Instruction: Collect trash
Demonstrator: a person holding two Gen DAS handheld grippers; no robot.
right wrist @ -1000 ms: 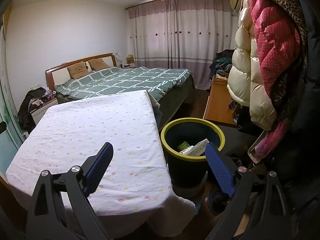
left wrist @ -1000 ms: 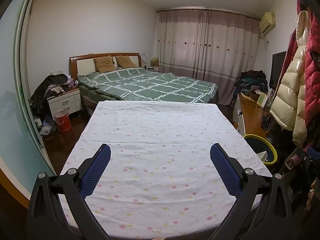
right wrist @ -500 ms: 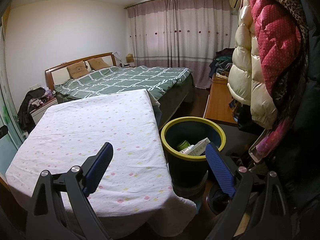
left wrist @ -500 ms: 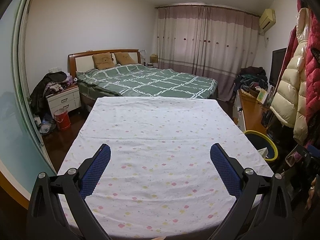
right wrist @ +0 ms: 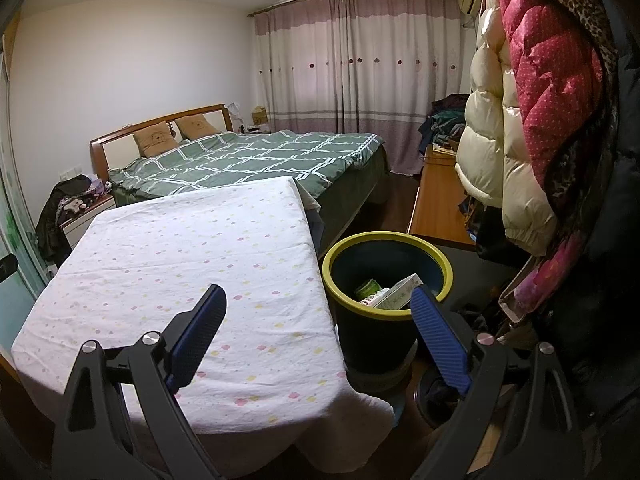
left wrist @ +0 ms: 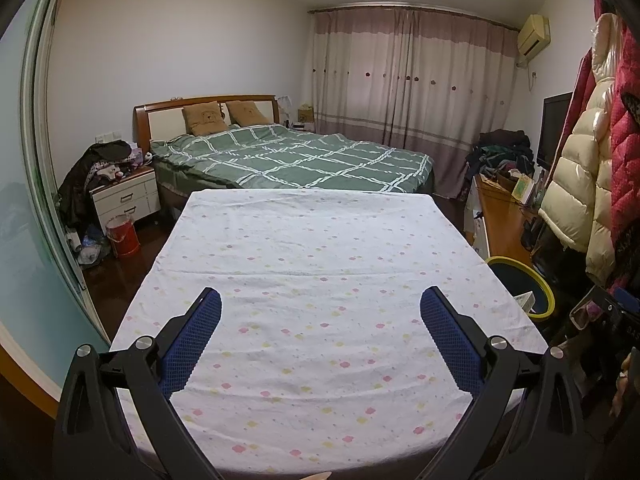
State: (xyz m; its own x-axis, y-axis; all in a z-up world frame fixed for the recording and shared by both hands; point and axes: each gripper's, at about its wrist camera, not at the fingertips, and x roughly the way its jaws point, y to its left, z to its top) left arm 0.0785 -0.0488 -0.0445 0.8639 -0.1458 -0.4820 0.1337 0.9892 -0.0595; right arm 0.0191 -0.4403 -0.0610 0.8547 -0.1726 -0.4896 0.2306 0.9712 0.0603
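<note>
A dark bin with a yellow rim [right wrist: 434, 258] stands on the floor right of the table; it also shows in the left wrist view [left wrist: 546, 294]. Inside lie a white box [right wrist: 398, 294] and a green item [right wrist: 368, 289]. My left gripper [left wrist: 320, 300] is open and empty above the near end of the table with the flowered white cloth [left wrist: 312, 264]. My right gripper [right wrist: 318, 298] is open and empty, over the table's right edge [right wrist: 316, 264] and just in front of the bin. No loose trash shows on the cloth.
A bed with a green checked cover [left wrist: 304, 160] lies beyond the table. Puffy coats [right wrist: 532, 120] hang close on the right. A wooden desk [right wrist: 436, 212] stands behind the bin. A white nightstand [left wrist: 126, 200] and red bucket [left wrist: 122, 234] stand at the left.
The left wrist view has risen a little, so the table sits lower in it. The right gripper has hardly moved. Both stay open.
</note>
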